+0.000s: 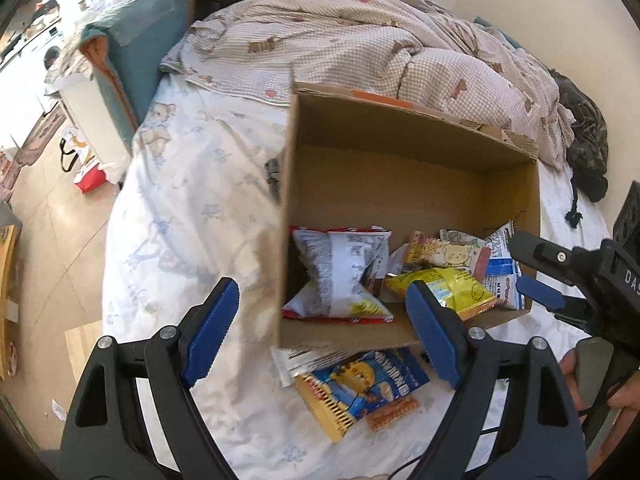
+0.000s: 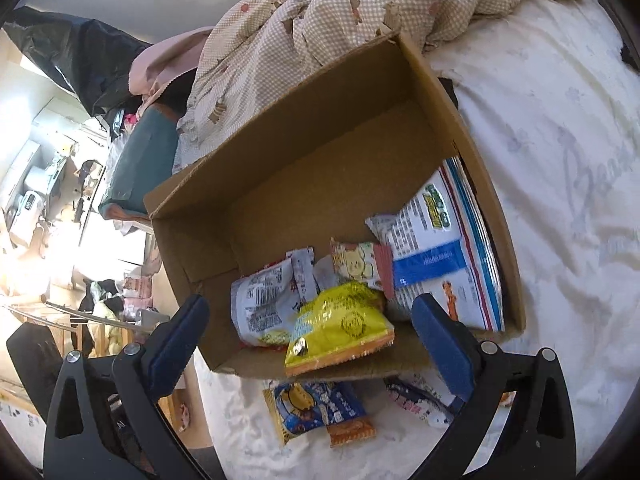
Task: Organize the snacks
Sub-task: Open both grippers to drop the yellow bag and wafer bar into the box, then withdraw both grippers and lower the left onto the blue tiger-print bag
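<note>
Jaws of the left gripper (image 1: 320,332) and the right gripper (image 2: 316,344) both stand wide and empty above the near edge of the cardboard box (image 1: 400,184), which lies open on the bed (image 1: 192,208) as the collecting bin. About five snack packets sit inside it, among them a yellow packet (image 2: 340,328); at least two lie on the bed just before its near wall, likely next: a blue-and-yellow packet (image 1: 364,392) and a white one (image 2: 416,400).
</note>
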Demonstrator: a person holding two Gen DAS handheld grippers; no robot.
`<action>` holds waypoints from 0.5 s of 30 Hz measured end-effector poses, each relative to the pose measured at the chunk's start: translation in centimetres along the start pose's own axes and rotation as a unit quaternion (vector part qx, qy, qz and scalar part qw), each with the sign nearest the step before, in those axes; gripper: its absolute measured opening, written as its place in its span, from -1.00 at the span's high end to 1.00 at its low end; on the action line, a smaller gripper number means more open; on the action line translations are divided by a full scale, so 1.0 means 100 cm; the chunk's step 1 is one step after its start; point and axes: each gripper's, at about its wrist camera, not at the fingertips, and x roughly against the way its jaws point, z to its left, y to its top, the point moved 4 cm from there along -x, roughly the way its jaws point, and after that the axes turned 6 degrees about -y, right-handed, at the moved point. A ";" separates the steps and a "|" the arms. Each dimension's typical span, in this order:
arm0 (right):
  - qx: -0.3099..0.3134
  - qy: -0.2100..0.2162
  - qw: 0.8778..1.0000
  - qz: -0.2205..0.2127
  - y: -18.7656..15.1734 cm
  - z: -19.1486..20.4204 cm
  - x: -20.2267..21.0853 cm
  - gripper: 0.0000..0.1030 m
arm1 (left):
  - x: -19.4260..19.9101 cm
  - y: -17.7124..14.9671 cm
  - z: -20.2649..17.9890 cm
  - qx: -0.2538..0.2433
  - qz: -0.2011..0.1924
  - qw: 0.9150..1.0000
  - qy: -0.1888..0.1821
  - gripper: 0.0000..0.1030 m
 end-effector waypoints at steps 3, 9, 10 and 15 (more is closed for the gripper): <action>0.002 -0.001 1.000 -0.002 -0.007 -0.001 0.010 -1.00 | 0.010 -0.006 0.009 0.009 -0.005 1.000 0.003 -0.62; 0.006 -0.012 1.000 -0.022 -0.021 -0.009 0.038 -1.00 | 0.021 -0.030 0.026 0.032 0.005 0.999 0.006 -0.62; 0.001 -0.016 1.000 -0.023 -0.024 -0.013 0.042 -1.00 | 0.022 -0.034 0.027 0.032 0.008 0.999 0.007 -0.62; -0.041 -0.024 0.999 -0.022 -0.038 -0.039 0.057 -1.00 | 0.021 -0.052 0.031 0.026 0.026 0.999 0.009 -0.62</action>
